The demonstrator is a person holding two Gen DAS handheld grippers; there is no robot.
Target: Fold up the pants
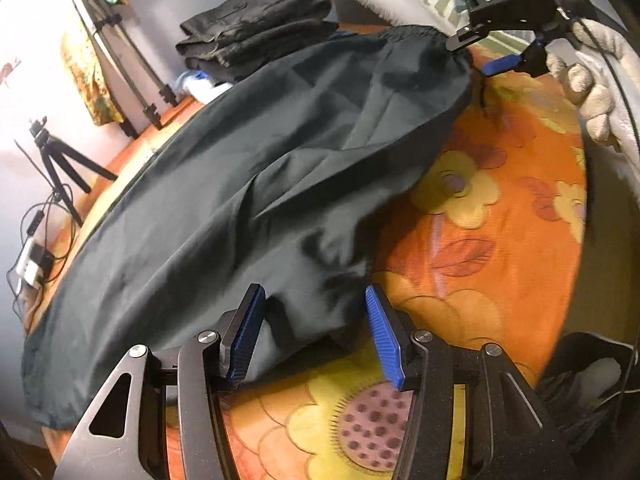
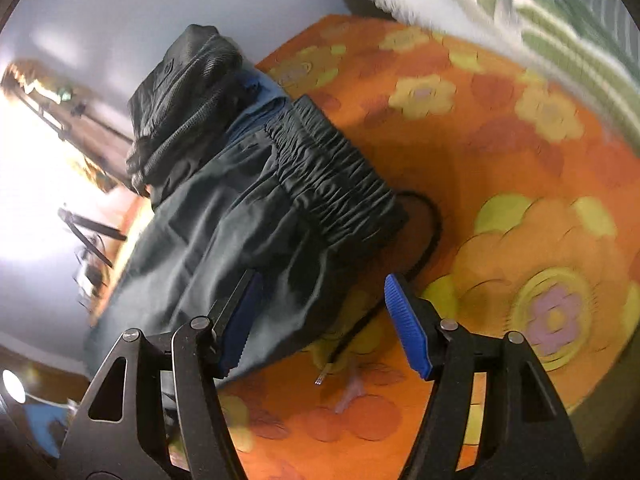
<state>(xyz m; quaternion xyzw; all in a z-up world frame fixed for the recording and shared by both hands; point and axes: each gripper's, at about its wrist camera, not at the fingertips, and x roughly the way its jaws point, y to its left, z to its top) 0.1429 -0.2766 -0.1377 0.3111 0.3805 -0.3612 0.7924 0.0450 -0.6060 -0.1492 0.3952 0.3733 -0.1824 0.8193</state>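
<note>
Dark pants (image 1: 248,184) lie lengthwise on an orange flowered bedspread (image 1: 500,216), folded in half along their length. My left gripper (image 1: 316,332) is open, its jaws wide apart around the crotch edge of the pants. My right gripper (image 1: 480,54) is open at the elastic waistband (image 2: 332,172), seen at the top right of the left wrist view. In the right wrist view the right gripper (image 2: 324,316) has its left finger (image 2: 240,320) over the cloth and its right finger (image 2: 408,328) over the bedspread. A black drawstring (image 2: 424,236) trails from the waistband.
A stack of folded dark clothes (image 1: 256,28) lies beyond the pants. A white and green striped blanket (image 2: 520,12) lies at the far right. Tripods (image 1: 60,168), cables and a charger (image 1: 34,264) stand along the bed's left edge. A dark bag (image 1: 588,376) sits at the lower right.
</note>
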